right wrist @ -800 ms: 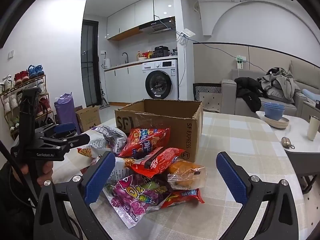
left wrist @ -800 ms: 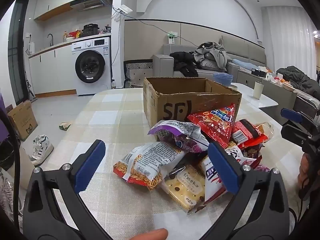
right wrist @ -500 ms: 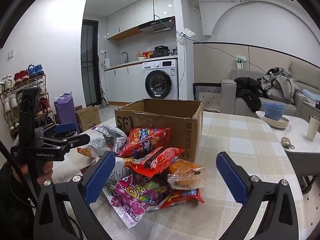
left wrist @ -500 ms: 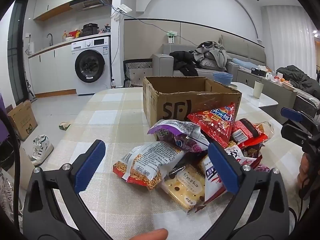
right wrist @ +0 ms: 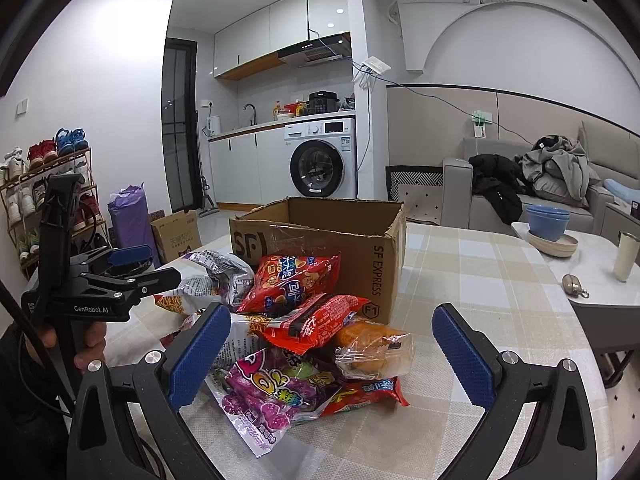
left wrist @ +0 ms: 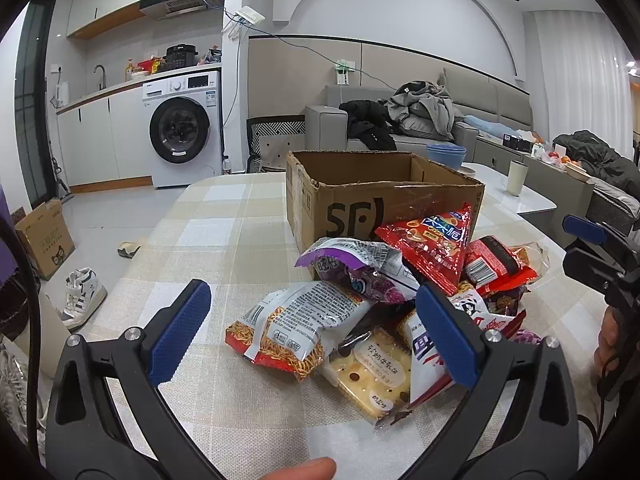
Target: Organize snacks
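Nothing has moved: both grippers' jaws stay wide above the snack pile [left wrist: 380,304].

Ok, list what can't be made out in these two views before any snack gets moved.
- Cardboard box floor: both views, hidden by its own front wall, so whether it holds anything is unknown.
- Snacks at the bottom of the pile: both views, covered by the red chip bag and the purple candy bag.
- Cracker pack: left wrist view, its right end sits behind the left gripper finger.
- Small print on the noodle bag: too small.
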### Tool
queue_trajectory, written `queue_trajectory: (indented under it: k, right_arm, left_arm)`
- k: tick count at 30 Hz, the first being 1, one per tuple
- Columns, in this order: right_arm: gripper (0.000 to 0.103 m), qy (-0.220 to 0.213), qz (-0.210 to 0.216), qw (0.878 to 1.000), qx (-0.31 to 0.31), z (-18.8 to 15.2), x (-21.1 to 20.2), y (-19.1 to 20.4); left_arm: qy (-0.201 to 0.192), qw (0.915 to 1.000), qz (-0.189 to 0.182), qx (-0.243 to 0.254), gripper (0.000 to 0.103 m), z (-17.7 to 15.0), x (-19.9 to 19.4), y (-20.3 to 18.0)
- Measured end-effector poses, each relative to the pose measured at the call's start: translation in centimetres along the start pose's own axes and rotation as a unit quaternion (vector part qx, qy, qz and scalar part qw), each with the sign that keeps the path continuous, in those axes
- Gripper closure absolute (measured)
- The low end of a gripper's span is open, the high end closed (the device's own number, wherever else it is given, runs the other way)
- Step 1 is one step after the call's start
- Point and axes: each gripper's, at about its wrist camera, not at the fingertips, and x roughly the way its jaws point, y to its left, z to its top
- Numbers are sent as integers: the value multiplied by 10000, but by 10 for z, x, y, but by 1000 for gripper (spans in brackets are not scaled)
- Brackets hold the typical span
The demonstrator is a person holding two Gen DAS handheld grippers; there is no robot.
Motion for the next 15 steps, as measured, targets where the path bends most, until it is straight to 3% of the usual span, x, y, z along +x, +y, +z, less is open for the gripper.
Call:
queue_trajectory:
  k: [15]
  right_arm:
    - [0,-12,-3,10000,3,0,-1,0]
  left_arm:
    - [13,10000,3,-6,1,-2,-1,0]
